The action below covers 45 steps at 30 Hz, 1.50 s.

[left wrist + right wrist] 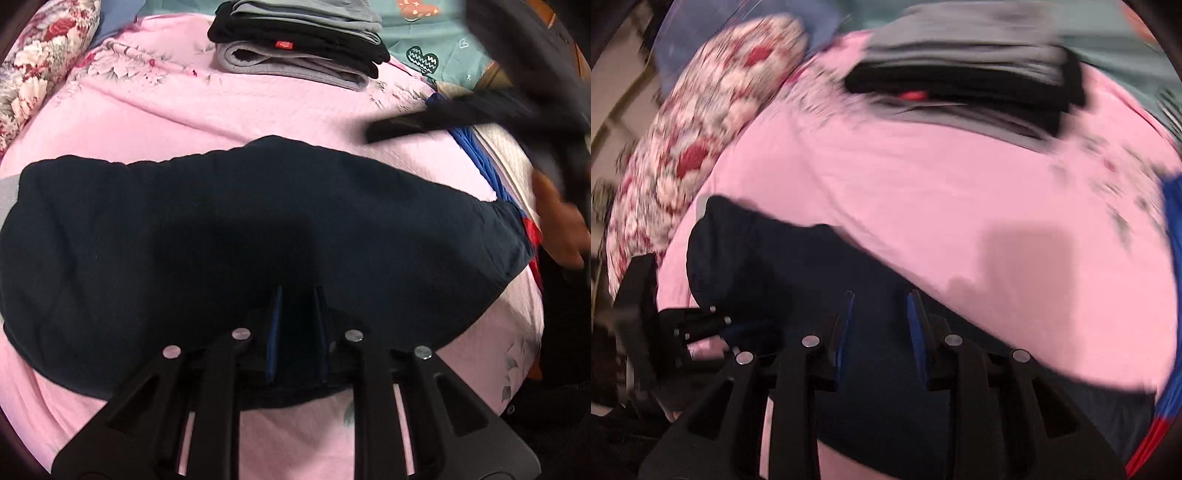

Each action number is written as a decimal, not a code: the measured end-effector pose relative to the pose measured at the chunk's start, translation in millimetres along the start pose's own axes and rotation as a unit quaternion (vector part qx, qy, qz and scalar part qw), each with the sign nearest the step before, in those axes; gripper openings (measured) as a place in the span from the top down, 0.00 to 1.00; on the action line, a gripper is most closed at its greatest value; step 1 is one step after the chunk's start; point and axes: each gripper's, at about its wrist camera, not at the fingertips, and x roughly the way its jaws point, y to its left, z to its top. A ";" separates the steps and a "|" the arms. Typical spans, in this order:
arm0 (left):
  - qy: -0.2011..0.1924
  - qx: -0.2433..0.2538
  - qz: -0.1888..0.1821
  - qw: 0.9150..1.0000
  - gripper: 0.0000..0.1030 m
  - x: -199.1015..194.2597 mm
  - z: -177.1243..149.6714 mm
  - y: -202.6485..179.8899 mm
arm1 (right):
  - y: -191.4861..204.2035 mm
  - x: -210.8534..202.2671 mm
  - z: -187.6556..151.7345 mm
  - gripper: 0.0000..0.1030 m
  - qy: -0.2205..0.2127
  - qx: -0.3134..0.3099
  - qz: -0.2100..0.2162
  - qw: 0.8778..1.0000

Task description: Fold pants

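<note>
The dark navy pants (pixel 236 236) lie folded in a wide band across the pink bedspread (pixel 229 110). My left gripper (pixel 298 291) hovers over their near edge, fingers slightly apart with no cloth between them. My right gripper (pixel 881 295) is open above the pants (pixel 798 273) near their right end; its view is blurred by motion. The right gripper also shows as a dark blur in the left wrist view (pixel 461 114), with the hand behind it. The left gripper shows at the left of the right wrist view (pixel 698 328).
A stack of folded grey and black clothes (pixel 299 48) sits at the far side of the bed. A floral pillow (pixel 40 70) lies at the far left. Blue and red fabric (pixel 484 162) lies at the right edge, by a teal sheet (pixel 439 48).
</note>
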 end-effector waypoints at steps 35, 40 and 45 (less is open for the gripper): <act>-0.015 -0.002 -0.037 0.999 0.84 -2.9 -6.4 5.5 | 57.5 75.1 13.0 0.68 0.056 -0.111 -0.028 0.992; -0.017 -0.002 -0.039 0.999 0.84 -3.4 -5.9 6.1 | 61.5 72.3 13.6 0.87 0.029 -0.121 -0.055 0.991; -0.016 -0.003 -0.037 0.999 0.84 -2.8 -5.5 6.0 | 43.7 57.2 52.3 0.98 -0.007 -0.090 -0.056 0.994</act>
